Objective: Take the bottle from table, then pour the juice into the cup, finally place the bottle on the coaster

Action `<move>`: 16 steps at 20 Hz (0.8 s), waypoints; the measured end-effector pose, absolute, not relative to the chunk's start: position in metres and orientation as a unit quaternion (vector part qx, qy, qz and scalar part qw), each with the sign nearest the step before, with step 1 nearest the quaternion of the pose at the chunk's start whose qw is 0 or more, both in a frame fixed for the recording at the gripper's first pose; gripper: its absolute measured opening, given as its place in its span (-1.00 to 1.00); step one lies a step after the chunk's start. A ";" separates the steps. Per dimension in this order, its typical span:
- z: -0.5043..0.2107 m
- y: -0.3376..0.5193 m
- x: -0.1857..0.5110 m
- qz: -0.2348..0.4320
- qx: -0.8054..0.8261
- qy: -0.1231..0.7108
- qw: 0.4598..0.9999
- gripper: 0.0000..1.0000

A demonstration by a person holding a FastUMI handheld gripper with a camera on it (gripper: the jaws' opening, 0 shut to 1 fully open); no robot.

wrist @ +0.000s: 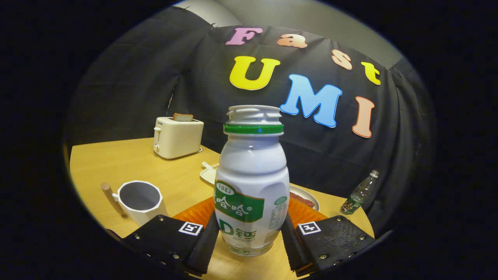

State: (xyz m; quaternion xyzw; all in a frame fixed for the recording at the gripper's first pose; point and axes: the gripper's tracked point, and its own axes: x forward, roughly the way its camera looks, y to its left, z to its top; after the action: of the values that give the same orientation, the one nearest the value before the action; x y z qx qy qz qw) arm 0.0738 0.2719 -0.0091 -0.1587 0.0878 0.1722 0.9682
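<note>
The bottle (252, 182) stands upright on the counter (128, 163), between the jaws of the gripper (249, 243), which sit open either side of its base; contact looks absent, though it is hard to judge. The cup (141, 201) waits beside them, the orange coaster (198, 212) just behind.

Bottle upright between my fingers, cap off.

I see the white bottle (252, 182), green neck ring, standing at 12 o'clock; orange coaster (307, 214) just behind it; empty white cup (141, 201) at 10 o'clock, upright on the table.
</note>
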 end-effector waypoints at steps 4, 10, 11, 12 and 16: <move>-0.001 0.265 0.081 0.163 -0.108 0.088 0.977 0.49; 0.003 0.252 0.088 0.134 -0.102 0.090 0.982 0.49; 0.003 0.252 0.089 0.135 -0.100 0.090 0.982 0.49; 0.003 0.253 0.089 0.136 -0.096 0.089 0.982 0.49; -0.005 0.258 0.094 0.141 -0.085 0.090 0.982 0.49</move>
State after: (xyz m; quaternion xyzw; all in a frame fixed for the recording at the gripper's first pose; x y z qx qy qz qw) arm 0.0938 0.2578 -0.0049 -0.0855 0.0900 0.1410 0.9822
